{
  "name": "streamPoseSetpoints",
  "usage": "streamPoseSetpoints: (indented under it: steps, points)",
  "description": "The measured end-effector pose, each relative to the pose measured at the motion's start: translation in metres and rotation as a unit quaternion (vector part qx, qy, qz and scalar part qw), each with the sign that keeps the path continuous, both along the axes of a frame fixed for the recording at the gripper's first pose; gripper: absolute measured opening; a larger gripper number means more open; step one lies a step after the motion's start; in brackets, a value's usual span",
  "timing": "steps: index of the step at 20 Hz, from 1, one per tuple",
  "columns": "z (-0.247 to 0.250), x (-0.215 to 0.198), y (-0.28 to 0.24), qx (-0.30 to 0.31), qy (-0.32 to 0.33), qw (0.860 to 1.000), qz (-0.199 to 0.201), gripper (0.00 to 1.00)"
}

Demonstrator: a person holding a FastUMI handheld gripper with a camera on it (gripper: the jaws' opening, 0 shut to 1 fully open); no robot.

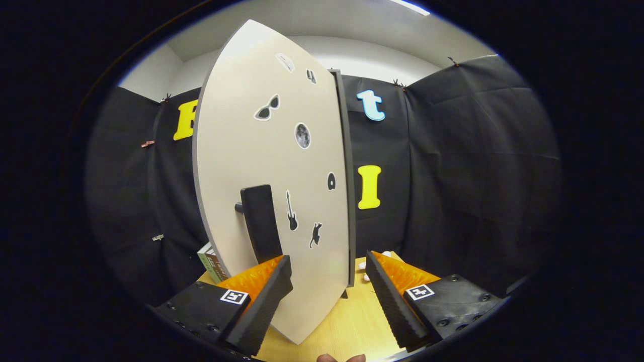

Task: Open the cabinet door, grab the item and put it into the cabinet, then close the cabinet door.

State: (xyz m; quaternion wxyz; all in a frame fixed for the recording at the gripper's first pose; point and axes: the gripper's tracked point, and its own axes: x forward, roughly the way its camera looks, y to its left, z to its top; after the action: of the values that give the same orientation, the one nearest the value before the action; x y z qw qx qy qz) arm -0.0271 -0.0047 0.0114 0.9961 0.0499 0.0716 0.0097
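A small box (210, 262) is seen at the table's (347, 322) left edge, partly hidden behind the cabinet door (261, 151). The door, swung ajar, carries a dark handle (261, 221) and stickers. The gripper (328, 281) is spread wide, released, with the door's lower edge between its fingers.
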Motion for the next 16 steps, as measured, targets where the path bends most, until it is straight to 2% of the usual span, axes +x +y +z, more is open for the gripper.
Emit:
streamPoseSetpoints:
  steps: [7, 16]
  points:
    - [-0.002, 0.027, 0.063, -0.002, -0.001, 0.999, 0.043, 0.98]
    - [0.009, 0.038, 0.082, -0.018, -0.027, 0.998, 0.049, 0.97]
